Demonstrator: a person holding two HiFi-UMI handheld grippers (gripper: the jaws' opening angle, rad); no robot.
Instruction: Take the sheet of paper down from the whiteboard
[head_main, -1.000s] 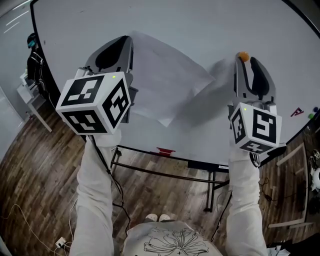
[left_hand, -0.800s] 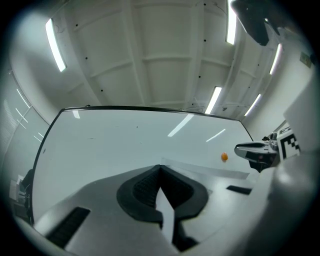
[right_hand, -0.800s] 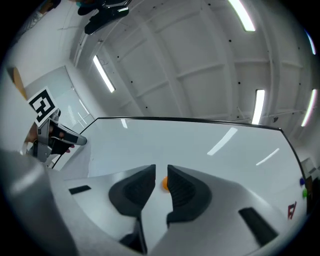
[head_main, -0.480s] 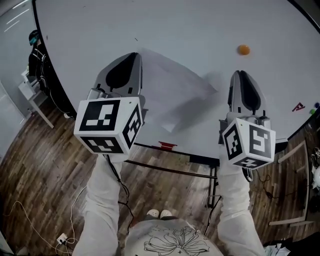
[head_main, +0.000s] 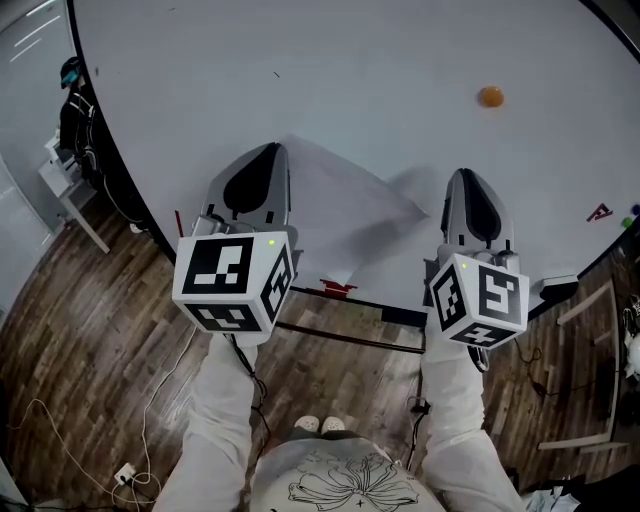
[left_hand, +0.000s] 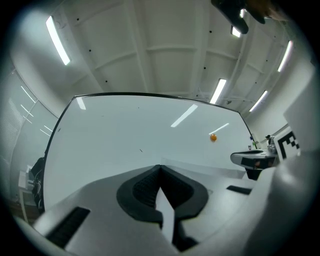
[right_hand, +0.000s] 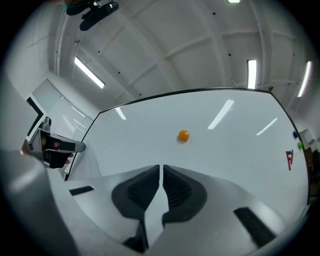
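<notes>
With our left gripper (head_main: 268, 155) clamped on the sheet of paper (head_main: 345, 215) and our right gripper (head_main: 468, 178) closing empty, we judge the sheet freed and need next to draw it near, off the whiteboard (head_main: 350, 70).

The right gripper (right_hand: 161, 167) is seen from behind its two dark-padded jaws, which are closing, with only a narrow slit left between them. Nothing but white surface can be made out in that slit. Beyond the jaws the whiteboard (right_hand: 225, 150) is spread across the view, and a small orange magnet (right_hand: 183, 135) is stuck to it above the jaw tips. A red mark (right_hand: 288, 160) is drawn near the board's right edge. At the left the left gripper (right_hand: 57, 146) is seen, with a pale sheet of paper (right_hand: 85, 166) just beside it. Long ceiling lights (right_hand: 89, 72) are lit overhead.
</notes>
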